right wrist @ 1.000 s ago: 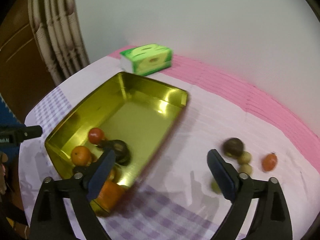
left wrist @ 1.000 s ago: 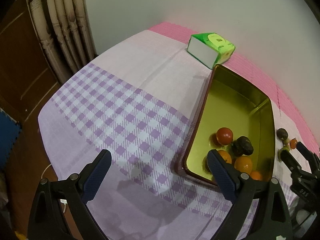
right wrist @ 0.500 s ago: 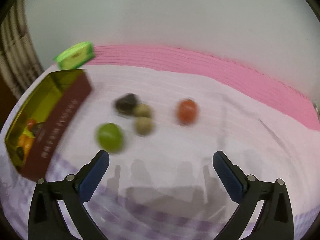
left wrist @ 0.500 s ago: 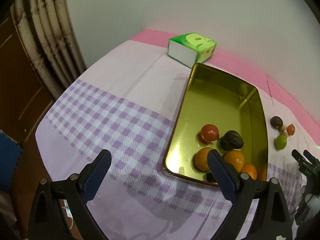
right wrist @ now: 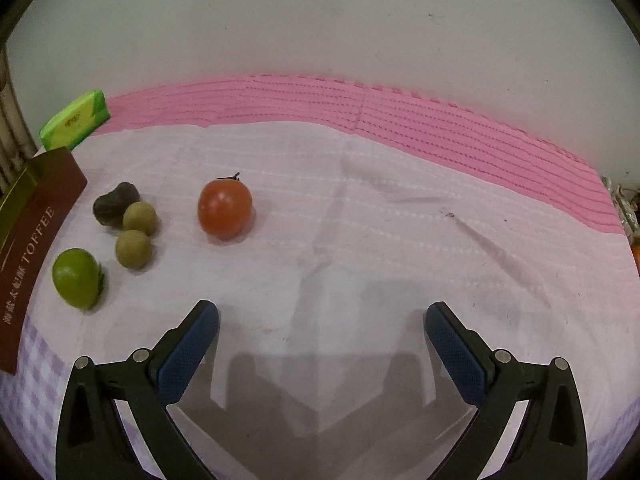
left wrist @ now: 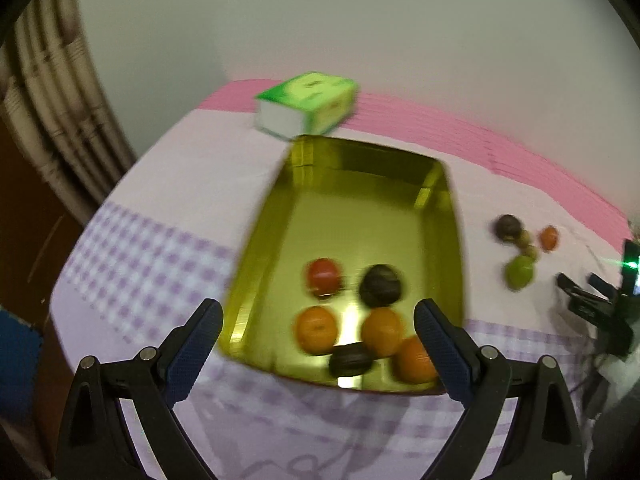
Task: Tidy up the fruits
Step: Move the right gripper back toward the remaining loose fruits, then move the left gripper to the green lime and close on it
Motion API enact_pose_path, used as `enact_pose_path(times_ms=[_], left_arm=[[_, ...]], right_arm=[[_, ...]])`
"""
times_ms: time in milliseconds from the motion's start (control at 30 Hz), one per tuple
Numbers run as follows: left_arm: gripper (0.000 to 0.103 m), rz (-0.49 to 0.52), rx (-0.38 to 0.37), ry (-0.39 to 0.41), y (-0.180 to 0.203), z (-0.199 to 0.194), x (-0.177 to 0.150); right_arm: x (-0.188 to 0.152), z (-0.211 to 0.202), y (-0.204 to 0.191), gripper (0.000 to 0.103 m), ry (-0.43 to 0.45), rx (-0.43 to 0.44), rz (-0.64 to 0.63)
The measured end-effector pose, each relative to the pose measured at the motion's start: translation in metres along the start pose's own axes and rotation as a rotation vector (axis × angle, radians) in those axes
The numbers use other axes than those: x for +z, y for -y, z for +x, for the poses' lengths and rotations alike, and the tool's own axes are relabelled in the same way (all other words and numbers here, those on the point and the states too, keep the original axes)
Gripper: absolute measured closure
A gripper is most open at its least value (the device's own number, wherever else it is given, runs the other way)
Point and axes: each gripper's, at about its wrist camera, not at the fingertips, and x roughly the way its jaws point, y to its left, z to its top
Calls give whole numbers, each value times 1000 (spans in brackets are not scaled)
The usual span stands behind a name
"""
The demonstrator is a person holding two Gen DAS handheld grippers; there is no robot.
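A gold tin (left wrist: 372, 200) holds several fruits: a red one (left wrist: 323, 276), a dark one (left wrist: 379, 290), oranges (left wrist: 316, 330) and a dark flat piece (left wrist: 350, 359). My left gripper (left wrist: 318, 320) hangs open just in front of the tin's near rim. On the cloth right of the tin lie a red tomato (right wrist: 225, 210), a green fruit (right wrist: 76, 278), two small olive-brown fruits (right wrist: 133, 249) and a dark fruit (right wrist: 114, 203). My right gripper (right wrist: 322, 330) is open and empty, nearer than these fruits and to their right. It also shows at the right edge as the right gripper (left wrist: 588, 294).
A green tissue box (left wrist: 308, 108) stands behind the tin. The tin's maroon side (right wrist: 28, 252) reads TOFFEE. Pink ribbed cloth (right wrist: 400, 120) runs along the wall. Curtains (left wrist: 52, 120) hang at the left, beyond the table edge.
The left wrist view has swung right, bringing the tin to the centre. The right gripper has turned from the tin to the loose fruits, which now sit sharper and slightly closer.
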Motion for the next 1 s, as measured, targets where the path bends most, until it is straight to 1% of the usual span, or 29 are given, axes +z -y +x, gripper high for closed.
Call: enact_pose_path(times_ms=[100, 167, 267, 467, 600, 733, 1000], left_arm=[[8, 54, -41, 7, 30, 1, 4], [8, 104, -69, 5, 54, 4, 8], [8, 170, -110, 4, 86, 10, 10], [8, 254, -166, -35, 133, 32, 7], [8, 266, -189, -63, 151, 48, 7], [9, 246, -205, -102, 162, 66, 10], [16, 248, -190, -137, 180, 93, 17]], right_arm=[[2, 2, 3, 0, 0, 1, 1], [5, 7, 7, 0, -10, 27, 16], [5, 7, 14, 0, -9, 30, 19], [6, 7, 17, 0, -9, 43, 1], [4, 6, 18, 0, -9, 43, 2], [4, 7, 18, 0, -9, 43, 2], [5, 7, 17, 0, -10, 43, 2]])
